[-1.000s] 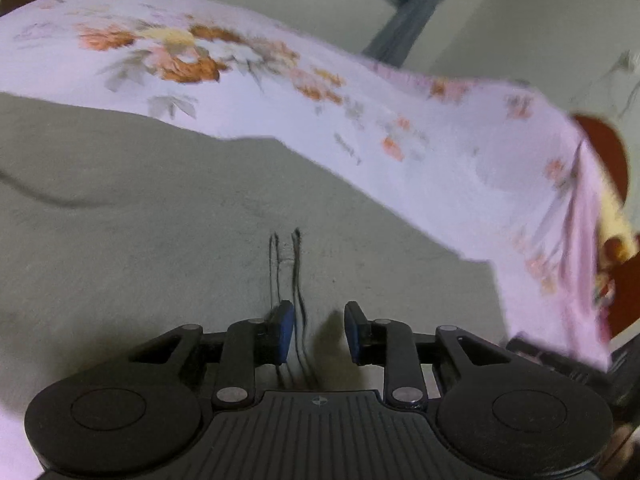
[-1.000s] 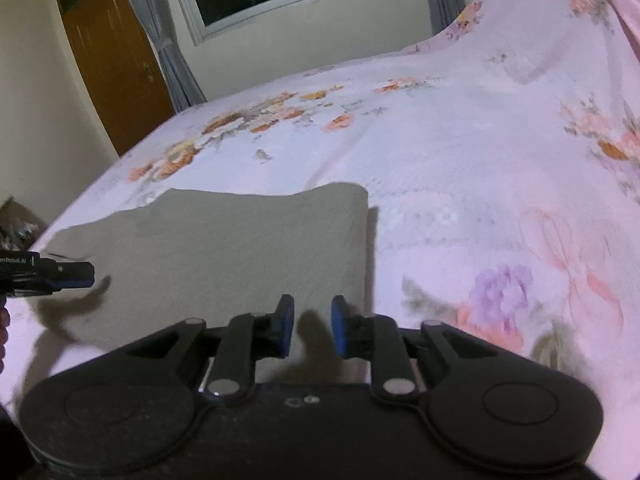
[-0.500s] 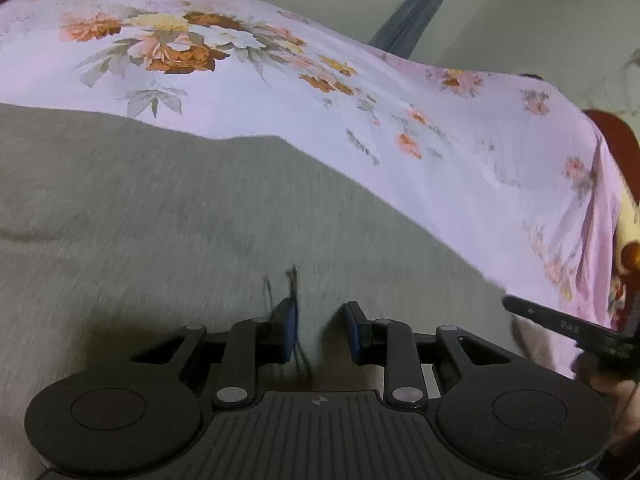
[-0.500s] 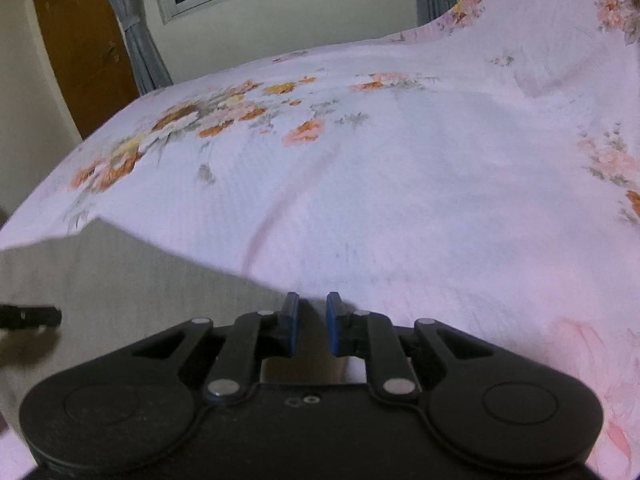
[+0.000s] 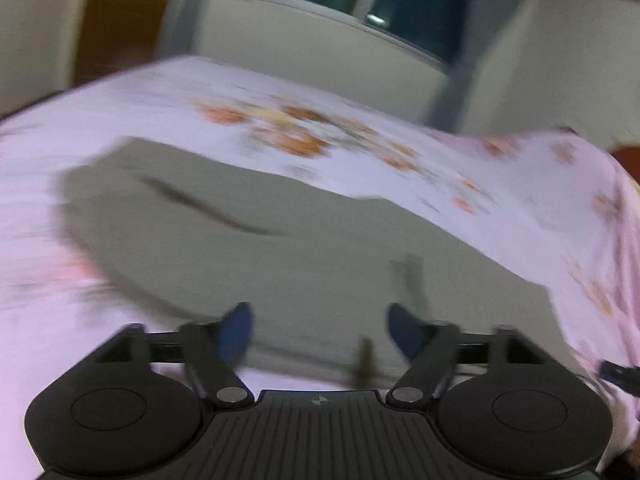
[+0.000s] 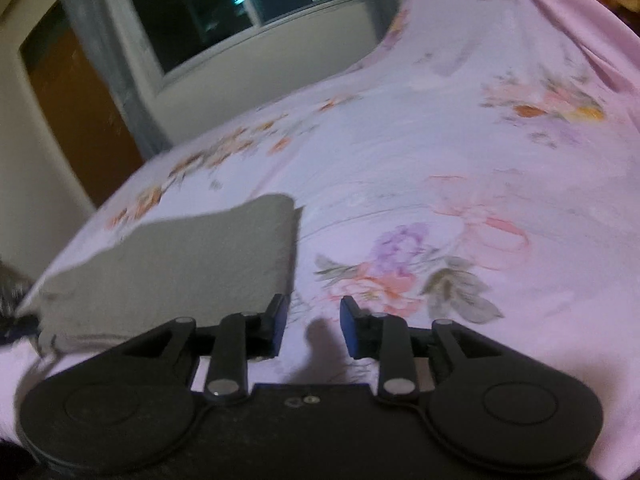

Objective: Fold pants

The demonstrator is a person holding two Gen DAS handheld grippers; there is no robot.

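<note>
My left cam shows the pants' (image 5: 280, 248) drawstring (image 5: 412, 280); right cam doesn't. Left gripper (image 5: 320, 332) and right gripper (image 6: 312, 326) just opened, both holding nothing.

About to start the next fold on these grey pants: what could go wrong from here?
1. The drawstring dangles between the left gripper's just-opened fingers and may snag.
2. The right gripper, fingers also just opened, sits over the floral sheet beside the pants, so closing could pinch sheet instead.
</note>
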